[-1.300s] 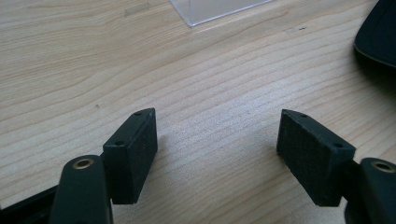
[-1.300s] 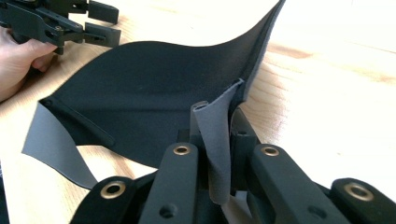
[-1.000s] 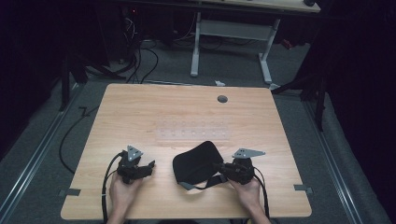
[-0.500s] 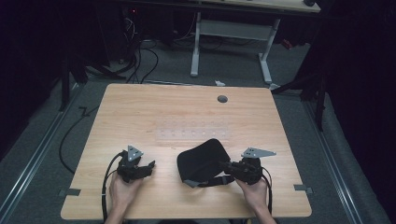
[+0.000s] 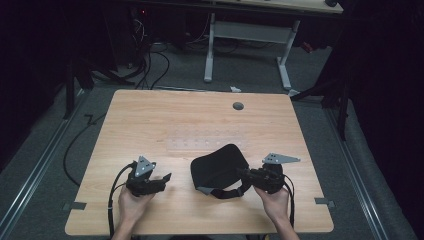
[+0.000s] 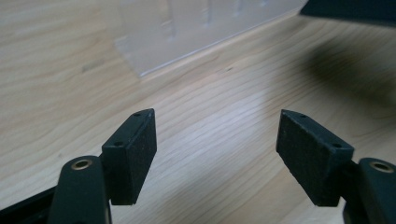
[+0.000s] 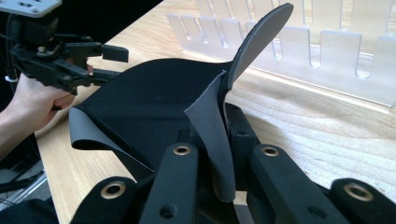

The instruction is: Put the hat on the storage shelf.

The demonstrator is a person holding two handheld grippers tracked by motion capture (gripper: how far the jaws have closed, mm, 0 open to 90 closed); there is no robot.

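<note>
Your right tongs (image 7: 219, 154) pinch the edge of the black fabric pad (image 5: 218, 167) lying on the near surface (image 5: 175, 125); your left tongs (image 6: 217, 154) sit wide apart, holding nothing, nearby.

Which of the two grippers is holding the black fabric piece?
The right gripper: its jaws are shut on the black fabric piece. The left gripper stands apart from it, jaws open over bare table.

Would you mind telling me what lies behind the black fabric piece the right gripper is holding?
Behind the black fabric piece, a clear slotted plastic rack lies on the wooden table. The fabric covers part of the rack's near edge, so that stretch cannot be seen.
</note>
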